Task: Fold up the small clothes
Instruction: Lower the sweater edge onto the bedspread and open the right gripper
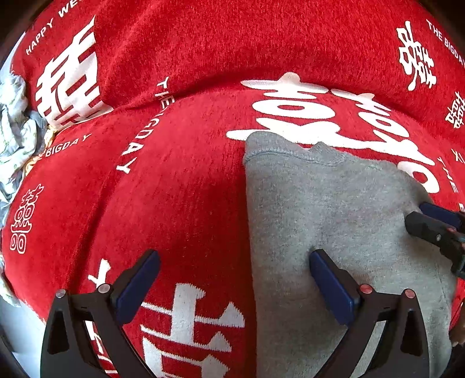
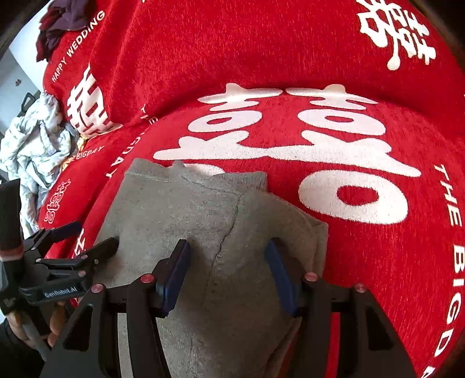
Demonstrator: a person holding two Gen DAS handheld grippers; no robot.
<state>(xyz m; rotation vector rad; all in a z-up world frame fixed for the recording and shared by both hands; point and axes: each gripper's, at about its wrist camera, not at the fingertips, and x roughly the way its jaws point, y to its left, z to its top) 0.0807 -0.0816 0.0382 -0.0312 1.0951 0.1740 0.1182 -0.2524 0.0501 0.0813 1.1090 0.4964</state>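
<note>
A small grey knit garment point(image 1: 334, 221) lies partly folded on a red blanket with white lettering point(image 1: 180, 186). My left gripper point(image 1: 235, 273) is open over the garment's left edge, one finger on the blanket, the other on the grey cloth. My right gripper point(image 2: 228, 273) is open and rests on the garment point(image 2: 186, 209), its fingers apart on either side of a crease. The right gripper also shows at the right edge of the left wrist view point(image 1: 436, 226). The left gripper shows at the left in the right wrist view point(image 2: 87, 238).
A crumpled pale patterned cloth point(image 2: 37, 148) lies at the blanket's left end; it also shows in the left wrist view point(image 1: 14, 133). Dark purple clothes point(image 2: 61, 23) sit at the far left corner. The red blanket point(image 2: 363, 232) spreads to the right.
</note>
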